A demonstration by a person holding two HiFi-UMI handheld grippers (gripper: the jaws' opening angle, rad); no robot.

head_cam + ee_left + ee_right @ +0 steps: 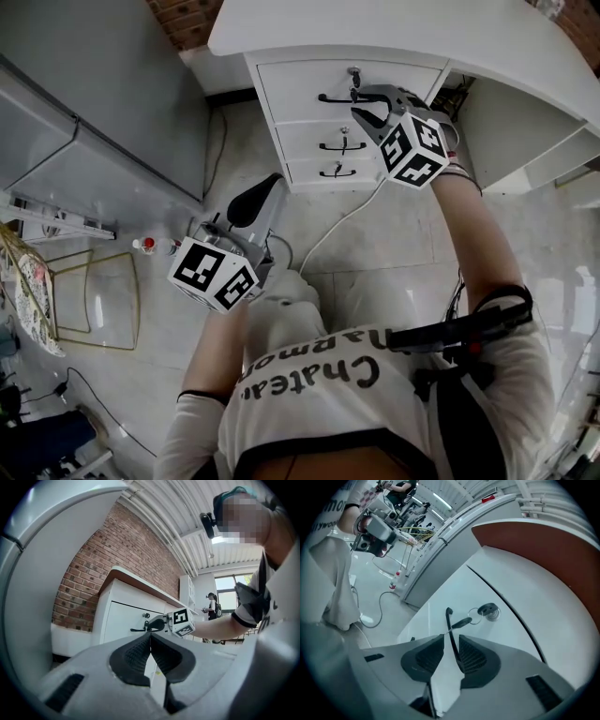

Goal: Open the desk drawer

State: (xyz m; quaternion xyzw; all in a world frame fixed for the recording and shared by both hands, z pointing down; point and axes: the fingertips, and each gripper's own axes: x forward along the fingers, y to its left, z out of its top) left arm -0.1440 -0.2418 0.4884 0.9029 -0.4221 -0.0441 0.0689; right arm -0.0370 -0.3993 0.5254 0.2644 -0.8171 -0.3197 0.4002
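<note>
Where the right tool meets the front of a white desk, near the top centre of the head view, its jaws stand a little spread. The thin black handle of the top drawer runs between them. In the right gripper view the handle lies close along the pad on the right of the frame, with a clear gap to the other pad. Whether it touches that nearer pad cannot be told.

Just above the handle, a key on a small ring hangs from a round lock. The top drawer sits flush with the desk front. Two more drawers below it, the middle drawer and the bottom drawer, are flush too. The white tabletop overhangs them along the upper edge of the picture.

The left tool is held well apart from the desk, lower and to the left of centre in the head view. The left gripper view shows its jaws pressed together with nothing between them. It points level toward the desk.

Each tool carries a cube with black and white square markers. A pale cable trails across the tiled floor below the drawers. A small bottle with a red cap stands on the floor at the left, near a grey cabinet. A strip of brick wall shows at the top.
</note>
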